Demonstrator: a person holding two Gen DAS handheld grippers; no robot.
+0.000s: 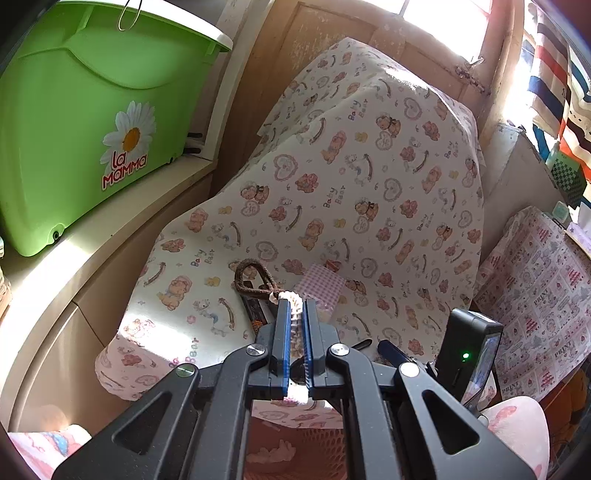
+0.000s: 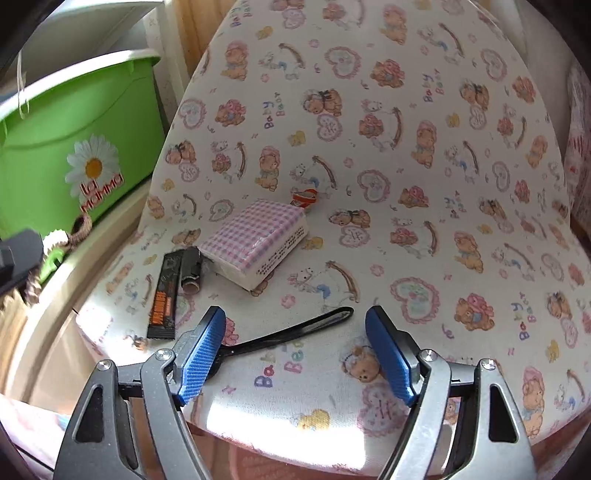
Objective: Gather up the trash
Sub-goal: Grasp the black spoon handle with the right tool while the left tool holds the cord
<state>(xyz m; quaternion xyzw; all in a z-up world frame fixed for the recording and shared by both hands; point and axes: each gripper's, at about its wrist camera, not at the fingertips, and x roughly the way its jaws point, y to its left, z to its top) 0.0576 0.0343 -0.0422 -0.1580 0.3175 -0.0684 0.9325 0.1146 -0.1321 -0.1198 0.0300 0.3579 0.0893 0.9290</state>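
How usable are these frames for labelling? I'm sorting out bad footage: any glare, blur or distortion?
Left wrist view: the window is blown out white, with sun patches on the bear-print cover; edges bend from the fisheye.
Right wrist view: evenly lit and sharp on the pink checked packet; the green box curves and the left gripper at the frame edge is blurred.

Black strap's (image 2: 288, 330) end behind claw
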